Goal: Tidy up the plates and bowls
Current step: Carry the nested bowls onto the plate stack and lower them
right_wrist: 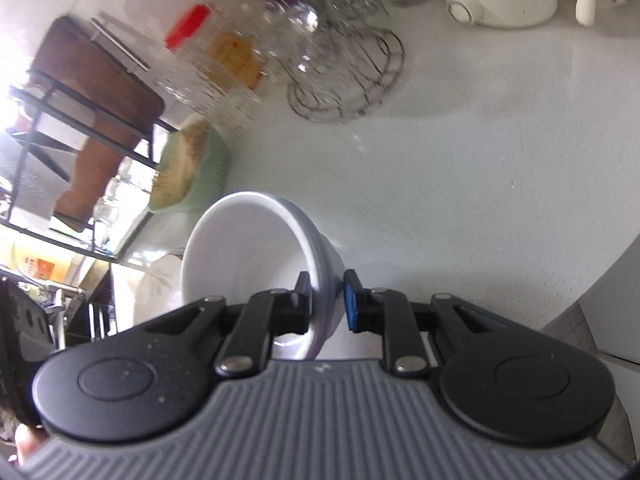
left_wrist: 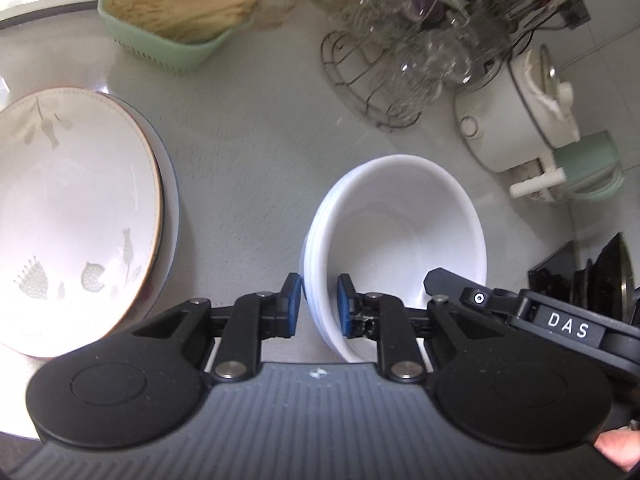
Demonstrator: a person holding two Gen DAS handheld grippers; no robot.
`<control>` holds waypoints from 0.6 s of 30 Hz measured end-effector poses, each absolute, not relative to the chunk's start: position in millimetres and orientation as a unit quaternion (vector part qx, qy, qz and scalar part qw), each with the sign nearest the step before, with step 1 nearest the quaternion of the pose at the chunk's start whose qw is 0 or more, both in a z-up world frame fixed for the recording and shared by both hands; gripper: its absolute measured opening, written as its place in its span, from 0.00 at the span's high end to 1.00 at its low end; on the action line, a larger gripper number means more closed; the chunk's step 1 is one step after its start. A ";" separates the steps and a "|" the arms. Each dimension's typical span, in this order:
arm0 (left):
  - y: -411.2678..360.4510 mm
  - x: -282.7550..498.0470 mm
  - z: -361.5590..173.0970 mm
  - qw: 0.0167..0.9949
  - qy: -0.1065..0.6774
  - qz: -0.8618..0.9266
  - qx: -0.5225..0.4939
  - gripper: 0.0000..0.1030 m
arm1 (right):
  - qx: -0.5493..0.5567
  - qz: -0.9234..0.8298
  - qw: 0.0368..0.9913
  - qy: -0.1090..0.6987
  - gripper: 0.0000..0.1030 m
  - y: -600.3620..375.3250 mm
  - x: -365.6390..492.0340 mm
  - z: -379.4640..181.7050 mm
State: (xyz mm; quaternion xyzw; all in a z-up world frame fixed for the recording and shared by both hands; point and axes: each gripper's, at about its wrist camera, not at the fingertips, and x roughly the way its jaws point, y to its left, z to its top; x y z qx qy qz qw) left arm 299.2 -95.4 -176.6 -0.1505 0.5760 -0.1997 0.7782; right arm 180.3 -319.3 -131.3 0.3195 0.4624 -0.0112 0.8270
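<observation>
A: Above the worktop (left_wrist: 248,152), both the left tool (left_wrist: 318,300) and right tool (right_wrist: 327,306) are nearly closed, each pinching the rim of the stacked white bowls (left_wrist: 400,216).

B: Mid-carry, seemingly; next needs level transport beside the floral plates (left_wrist: 72,208).

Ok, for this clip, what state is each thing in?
Left gripper: shut on the rim of the white bowls.
Right gripper: shut on the opposite rim.
White bowls: nested stack, gripped from both sides.
Patterned plate: stacked on another plate, untouched.
Green basket: full of pale noodles.
</observation>
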 end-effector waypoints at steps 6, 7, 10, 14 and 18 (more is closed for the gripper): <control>-98.1 296.3 -145.4 0.800 0.550 -0.209 -0.119 0.78 | 0.310 -0.004 0.835 0.456 0.81 -311.6 175.5 -106.8; -98.4 296.5 -140.8 0.802 0.548 -0.213 -0.110 0.78 | 0.308 -0.005 0.836 0.455 0.80 -310.2 175.4 -103.4; -94.3 299.5 -130.2 0.803 0.546 -0.216 -0.106 0.78 | 0.308 -0.003 0.838 0.451 0.80 -306.8 175.4 -96.3; -83.8 300.0 -120.6 0.807 0.539 -0.212 -0.113 0.78 | 0.306 0.002 0.842 0.445 0.80 -297.4 177.0 -87.3; -67.1 295.0 -118.5 0.812 0.533 -0.201 -0.128 0.78 | 0.295 0.009 0.847 0.443 0.80 -284.3 180.0 -82.0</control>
